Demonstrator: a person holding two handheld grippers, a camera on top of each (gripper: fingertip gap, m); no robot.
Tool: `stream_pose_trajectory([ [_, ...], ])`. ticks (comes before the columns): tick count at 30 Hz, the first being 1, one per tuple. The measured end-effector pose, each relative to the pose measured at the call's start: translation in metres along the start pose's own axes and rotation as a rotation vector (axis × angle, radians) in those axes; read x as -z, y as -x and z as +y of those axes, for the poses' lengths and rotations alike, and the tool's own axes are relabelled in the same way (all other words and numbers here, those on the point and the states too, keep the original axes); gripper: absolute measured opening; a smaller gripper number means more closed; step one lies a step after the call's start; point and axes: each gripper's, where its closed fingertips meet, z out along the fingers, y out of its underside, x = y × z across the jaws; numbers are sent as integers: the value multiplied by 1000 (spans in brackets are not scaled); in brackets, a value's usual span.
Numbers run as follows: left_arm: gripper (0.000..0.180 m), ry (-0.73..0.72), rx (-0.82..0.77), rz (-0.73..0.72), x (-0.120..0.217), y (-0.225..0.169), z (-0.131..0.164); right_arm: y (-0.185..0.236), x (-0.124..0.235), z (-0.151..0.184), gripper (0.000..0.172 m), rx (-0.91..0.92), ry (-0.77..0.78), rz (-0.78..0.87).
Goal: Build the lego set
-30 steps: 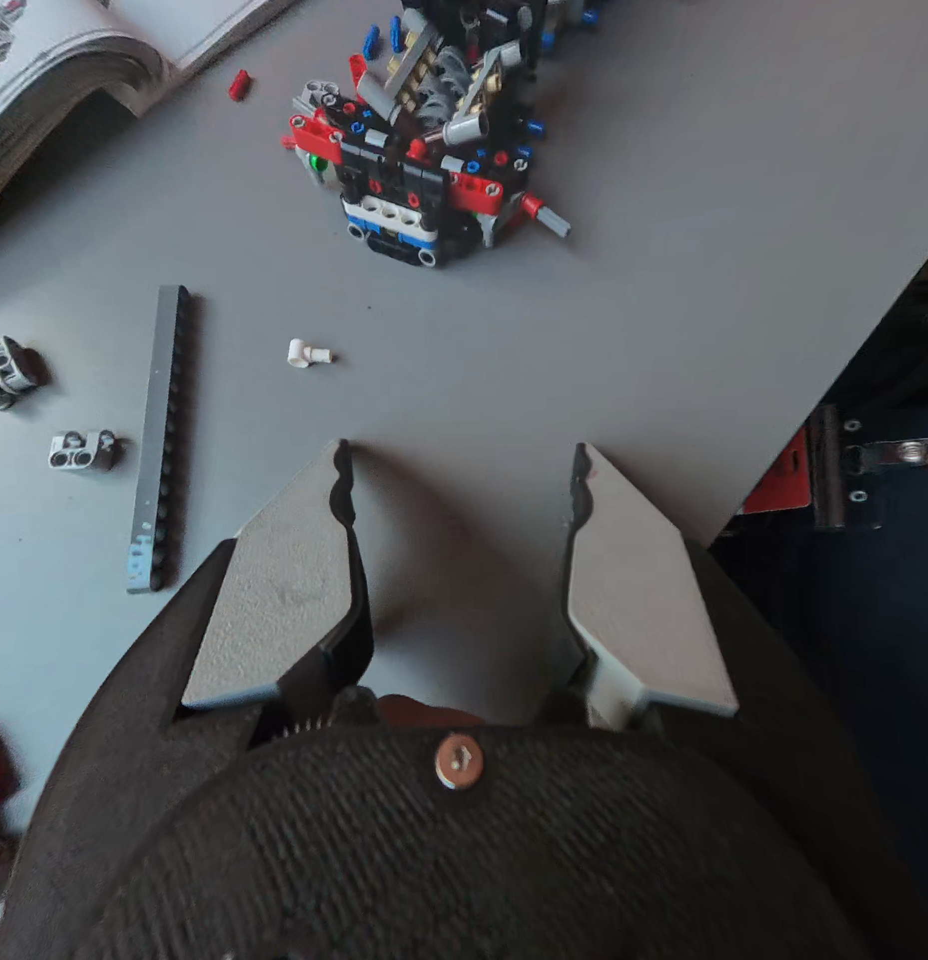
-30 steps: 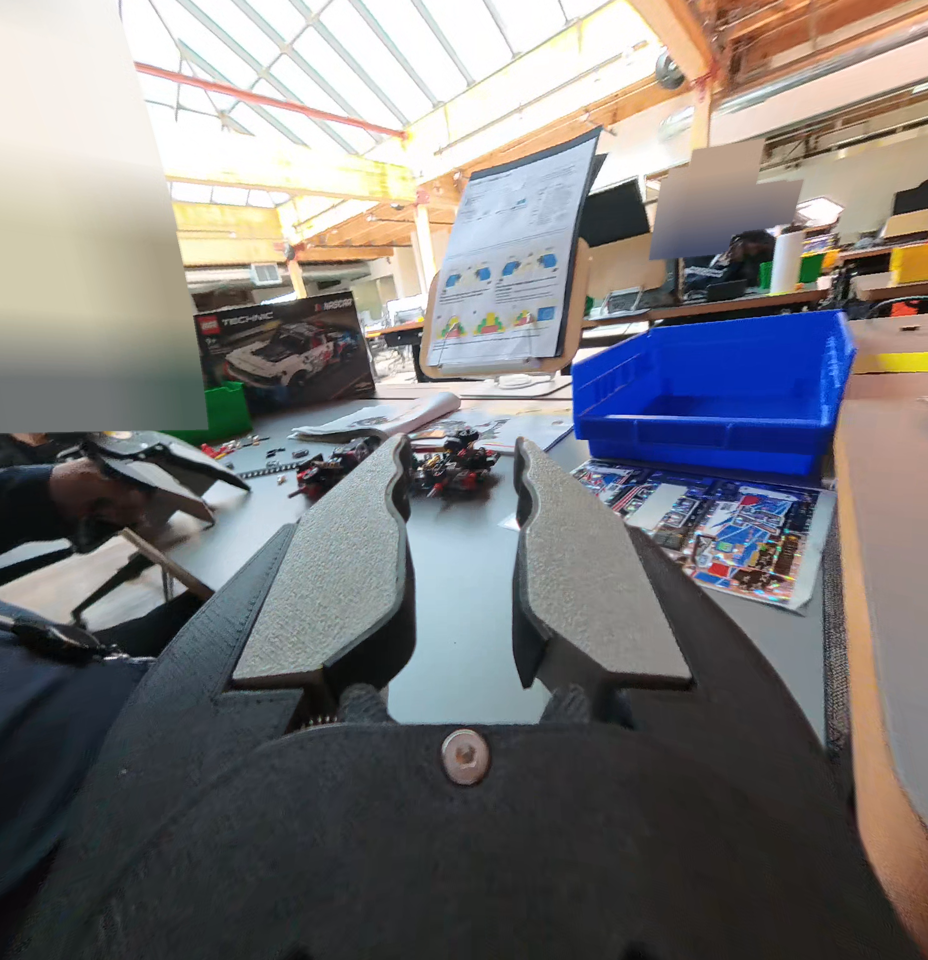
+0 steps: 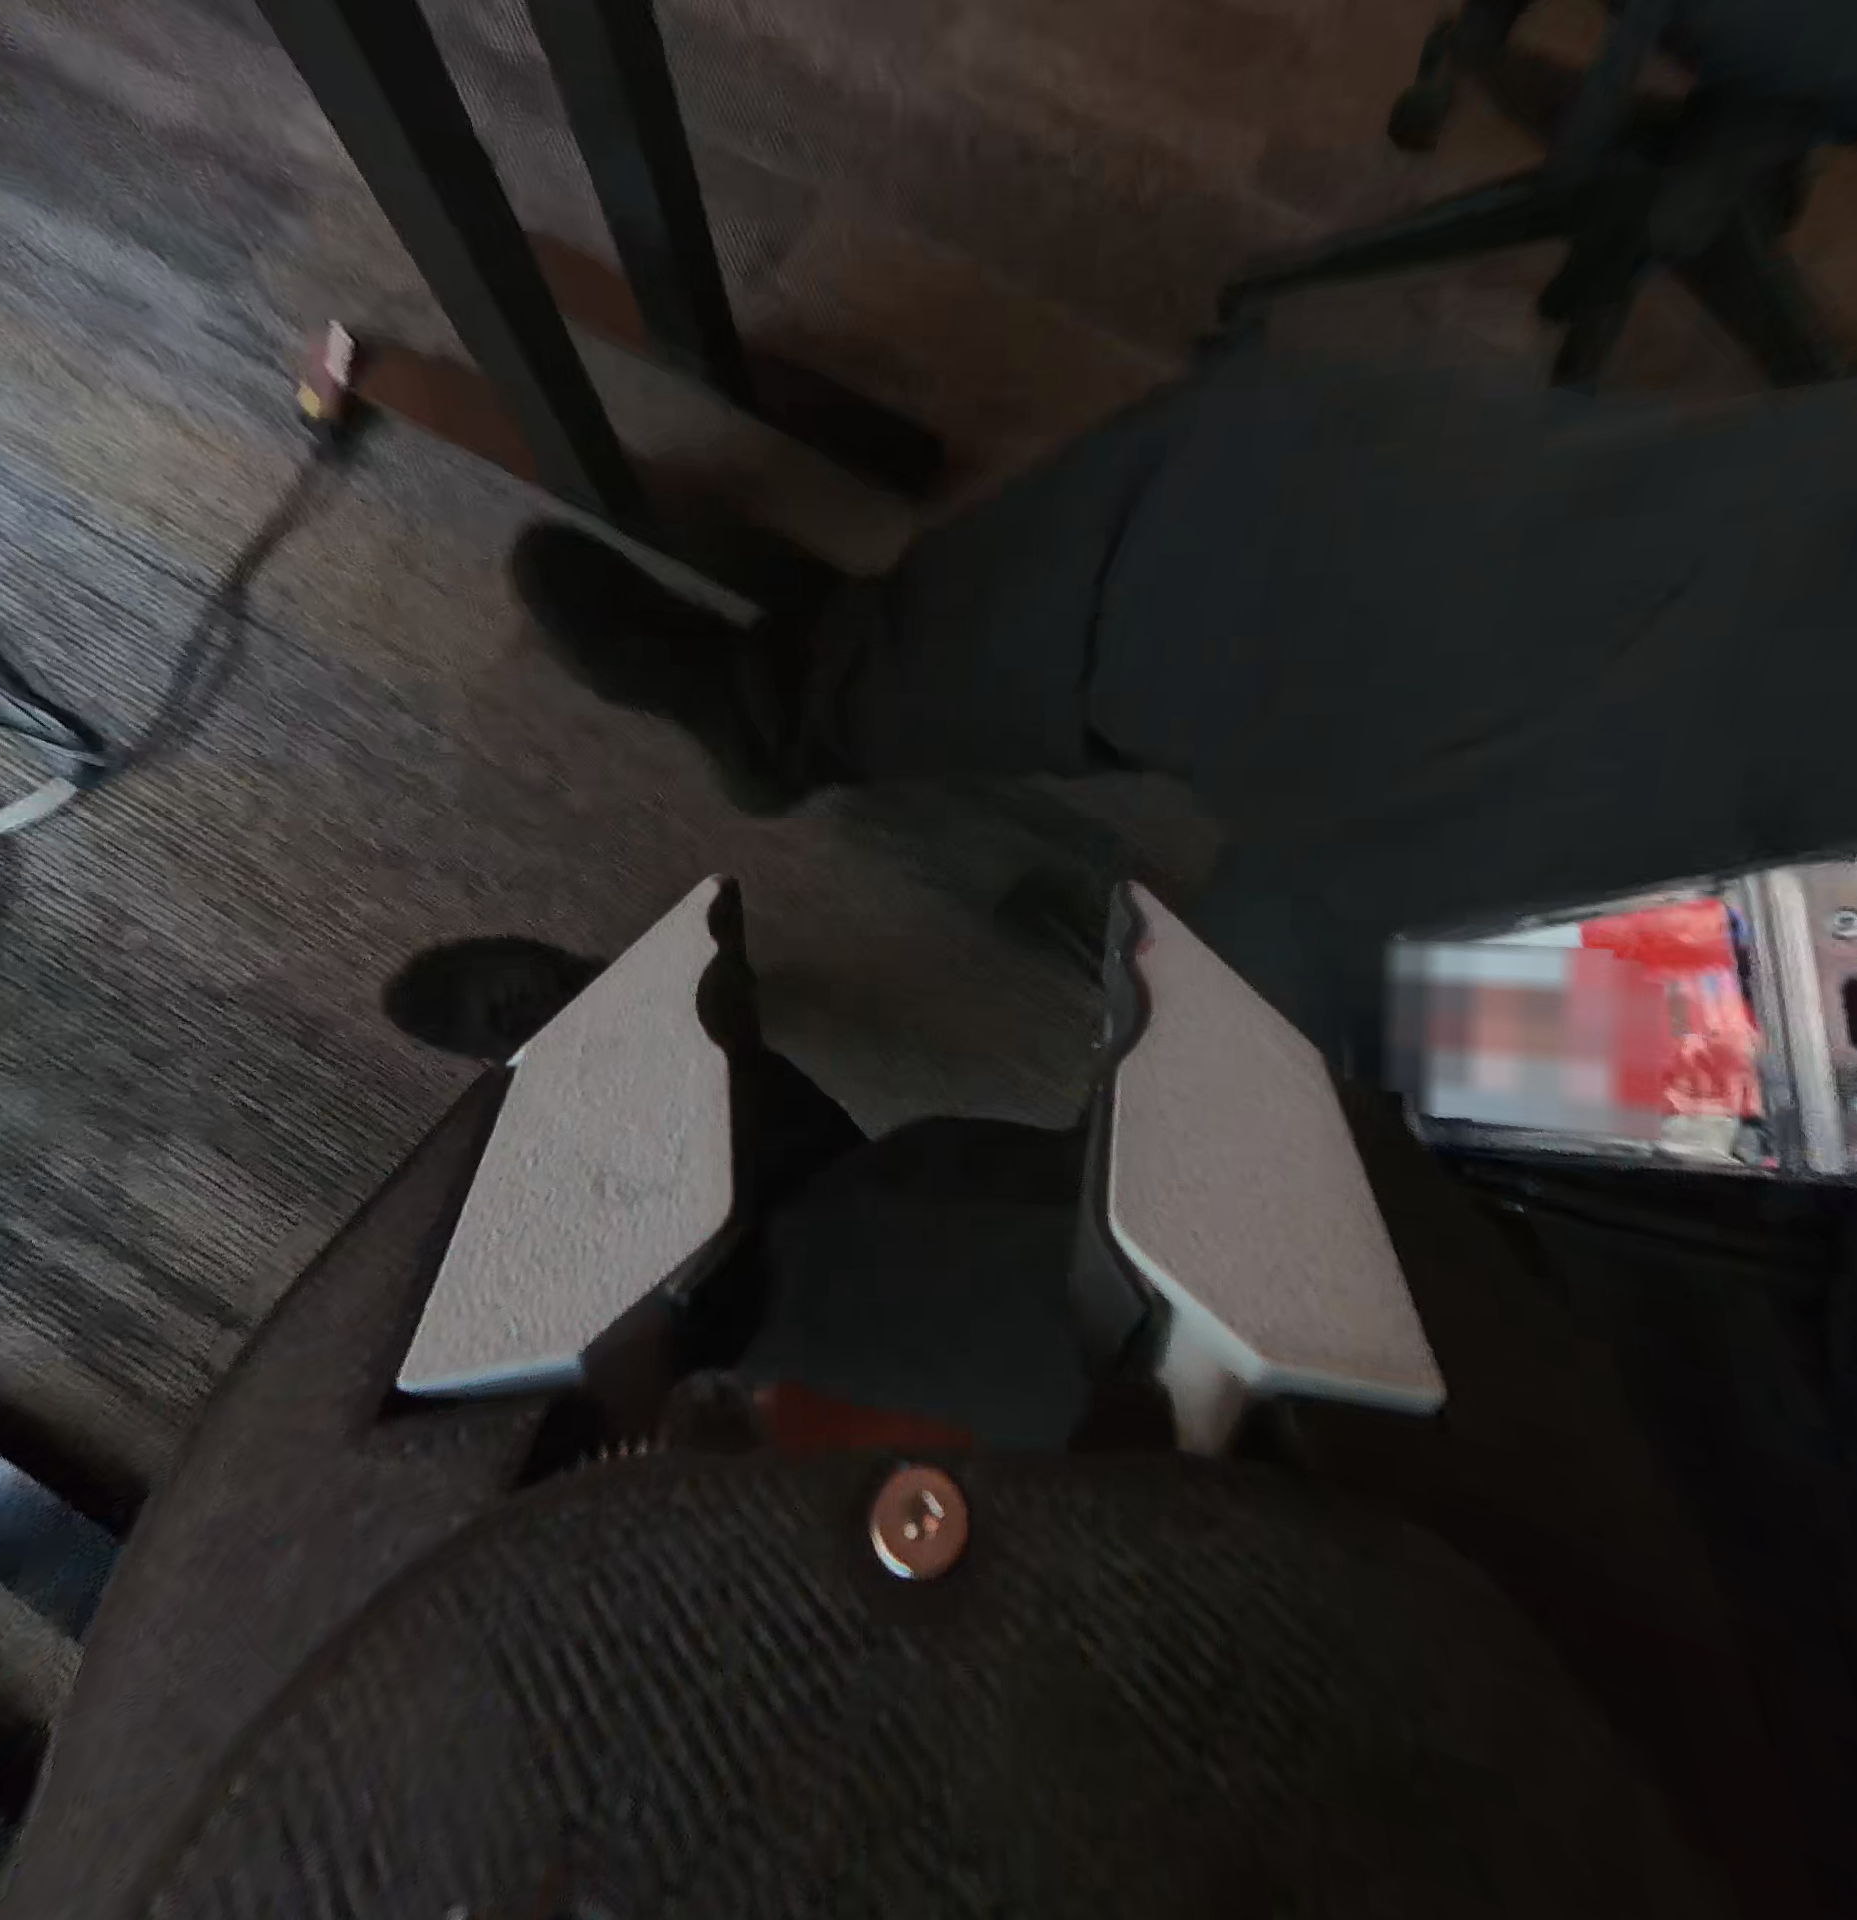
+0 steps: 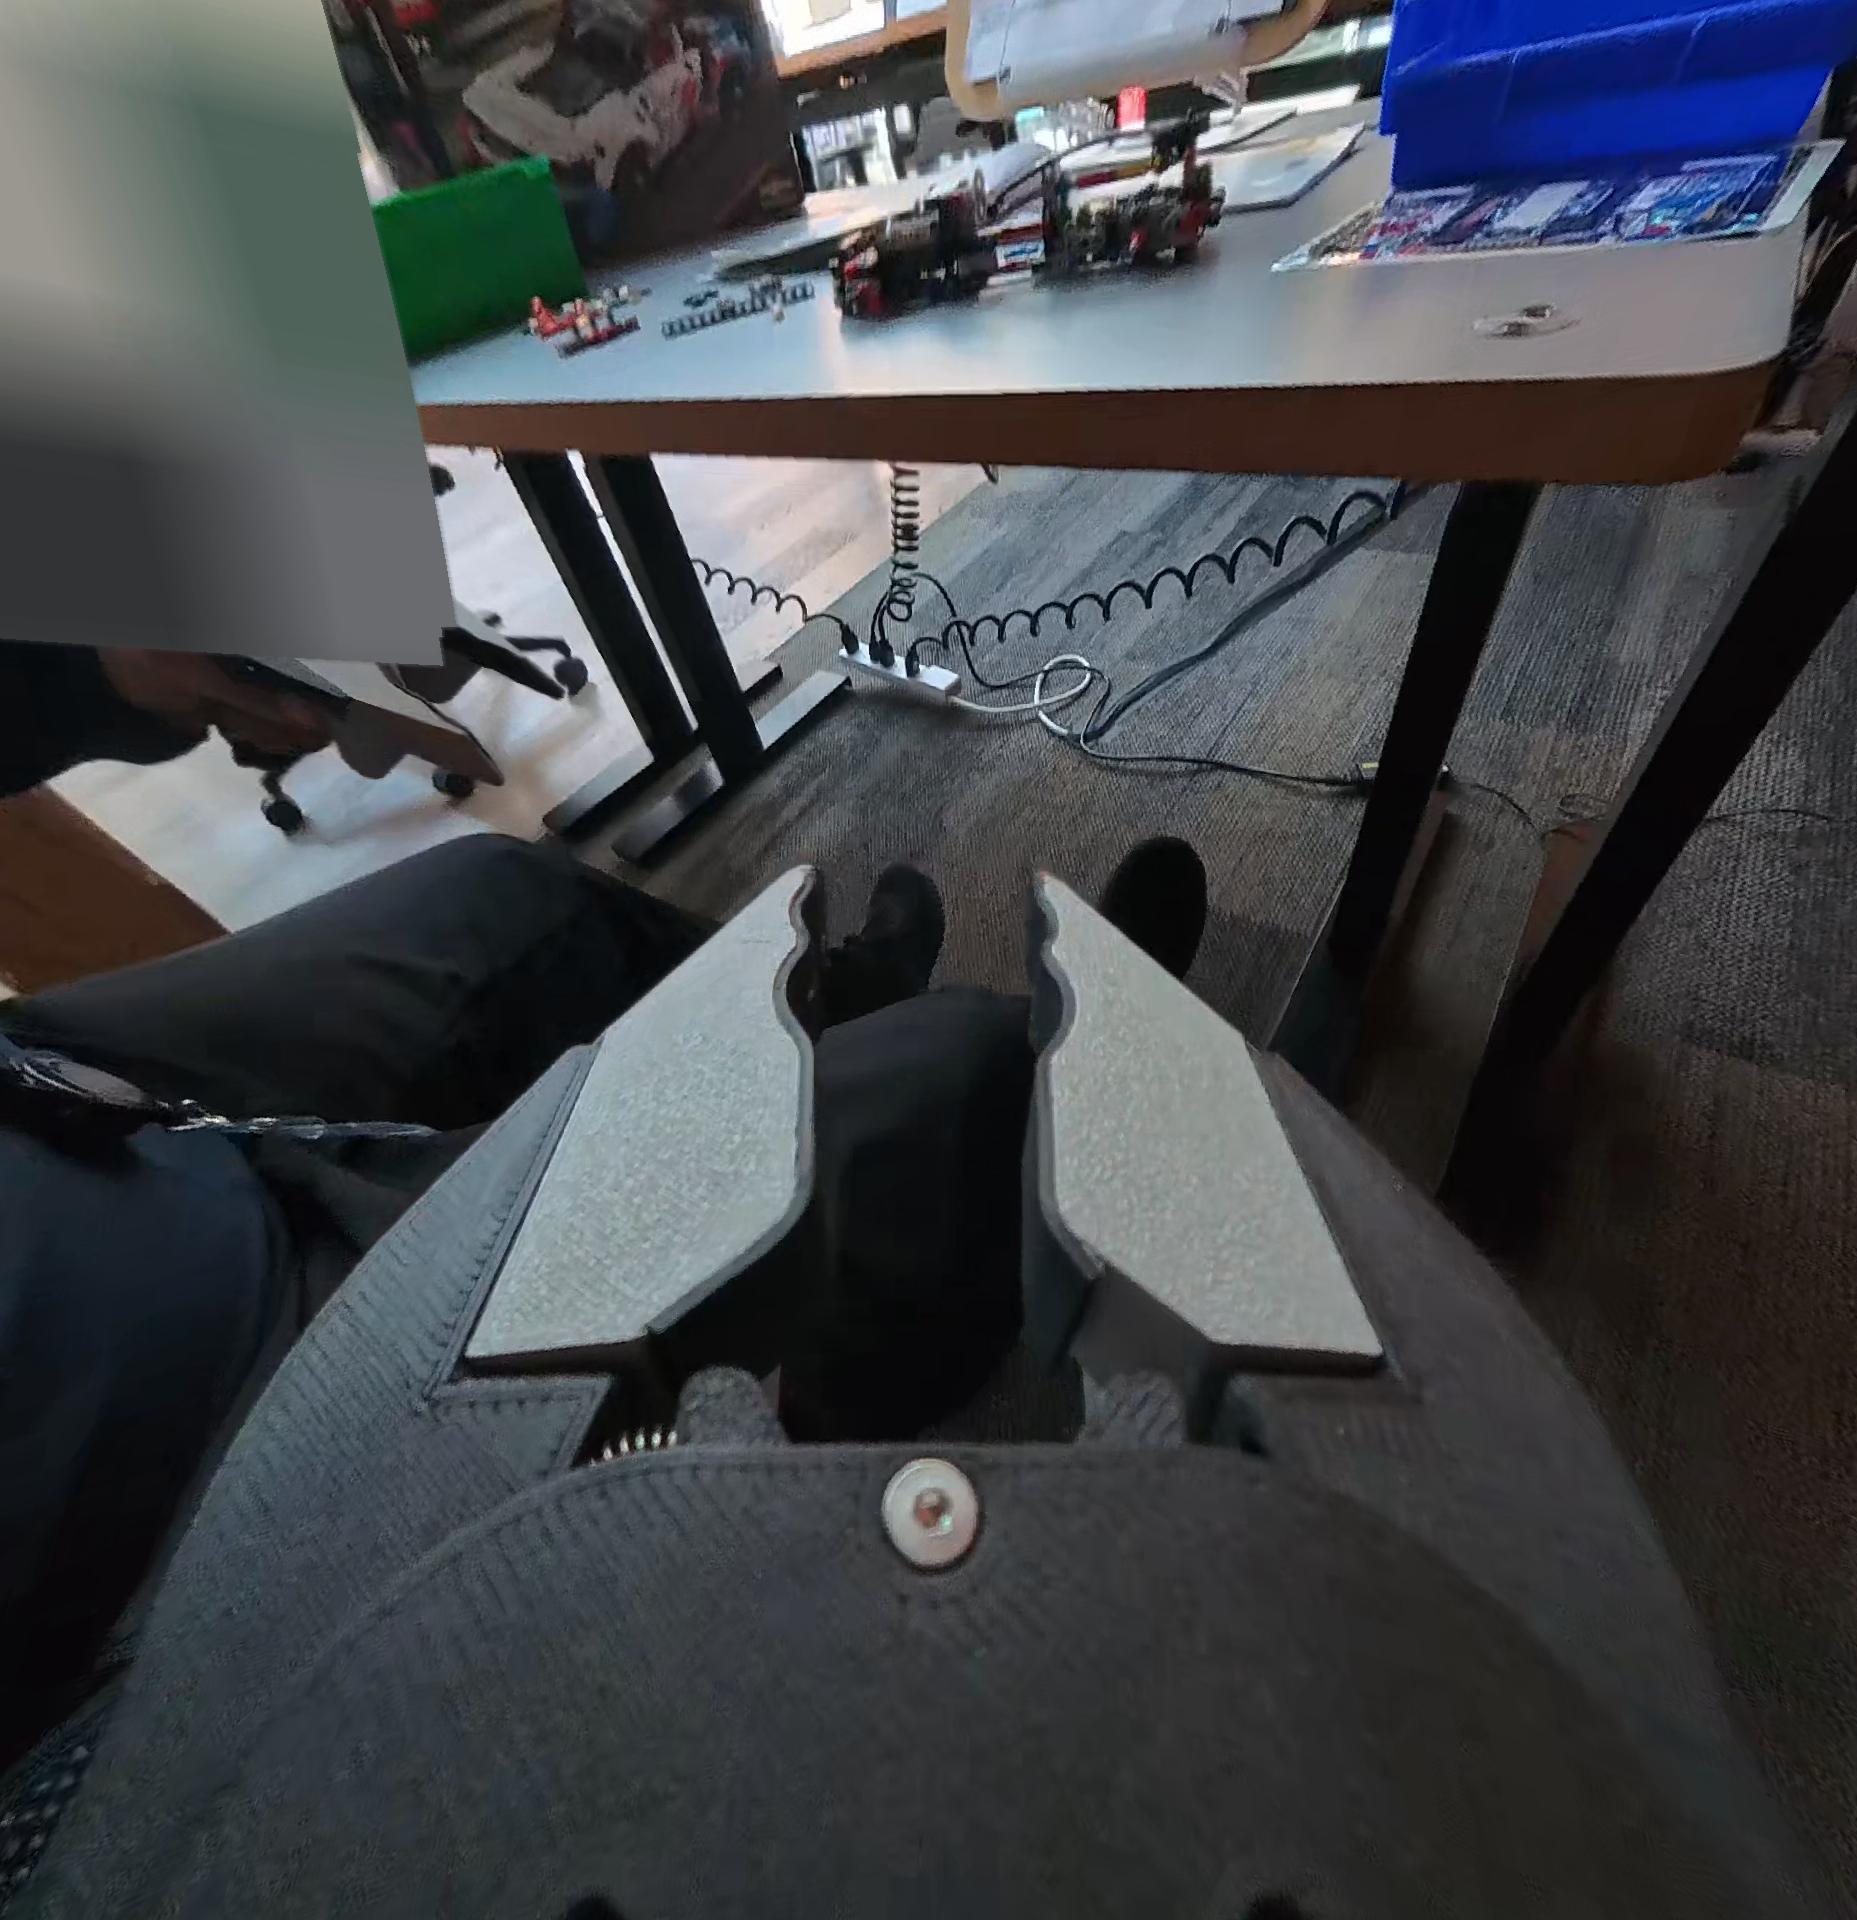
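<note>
My left hand-held gripper (image 3: pixel 924 914): jaws apart, bare, over ribbed grey carpet (image 3: pixel 228 1039). My right hand-held gripper (image 4: pixel 919 904): jaws apart, bare, above dark trouser leg (image 4: pixel 903 1143); grey tabletop (image 4: pixel 1111 343) beyond.

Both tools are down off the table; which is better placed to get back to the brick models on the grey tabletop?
Right, probably. The right tool, open and empty over the lap, faces the grey tabletop and the red-and-black brick models. The left tool, also open, points at grey carpet and dark trousers.

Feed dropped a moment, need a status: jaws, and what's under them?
Left gripper open, empty, over carpet. Right gripper open, empty, above person's leg and shoes. Brick models up on table.
</note>
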Motion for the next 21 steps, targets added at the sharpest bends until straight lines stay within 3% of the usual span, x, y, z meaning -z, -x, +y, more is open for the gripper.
stream_pose_trajectory([
  [6, 71, 86, -12, 65, -9, -57, 23, 12, 17, 20, 36, 41, 63, -6],
  [10, 67, 154, -73, 10, -17, -58, 34, 18, 19, 31, 39, 34, 112, -37],
  [13, 67, 193, -2, 73, -22, -68, 31, 11, 26, 32, 39, 78, 131, 28],
  [17, 69, 242, -35, 54, -13, -64, 25, -5, 38, 33, 39, 80, 152, 135],
  [21, 69, 185, -39, 70, 1, -55, 19, -16, 45, 33, 40, 80, 182, 231],
])
